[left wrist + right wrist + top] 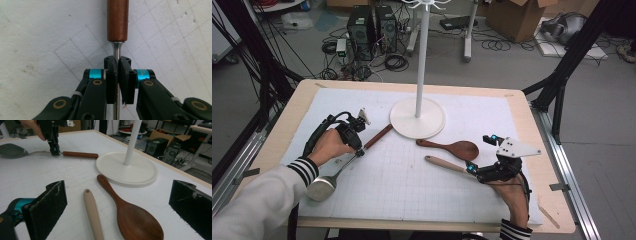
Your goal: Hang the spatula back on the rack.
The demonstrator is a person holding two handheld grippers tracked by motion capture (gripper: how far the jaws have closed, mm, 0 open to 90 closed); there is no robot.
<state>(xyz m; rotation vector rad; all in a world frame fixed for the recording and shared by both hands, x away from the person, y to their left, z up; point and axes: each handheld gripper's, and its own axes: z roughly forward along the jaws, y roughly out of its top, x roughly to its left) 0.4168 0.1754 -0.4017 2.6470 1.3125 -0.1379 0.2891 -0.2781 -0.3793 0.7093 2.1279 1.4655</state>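
A metal spoon (321, 189) with a red-brown wooden handle (378, 136) lies on the white mat at the left. My left gripper (359, 151) points down and is shut on its thin steel shaft. In the left gripper view the pads (112, 75) pinch the shaft (116, 51) just below the handle (117, 20). A dark wooden spoon (452, 148) and a utensil with a pale wooden handle (443, 163) lie at the right. My right gripper (481, 153) stands wide open by them. In the right gripper view (120, 195) both the pale handle (92, 215) and the dark spoon (135, 220) lie between the jaws, untouched.
A white hanger stand (422, 55) rises from a round base (417, 117) at the mat's far middle. The table's wooden edge (552, 200) runs close on the right. Beyond the table, computers, cables and boxes sit on the floor.
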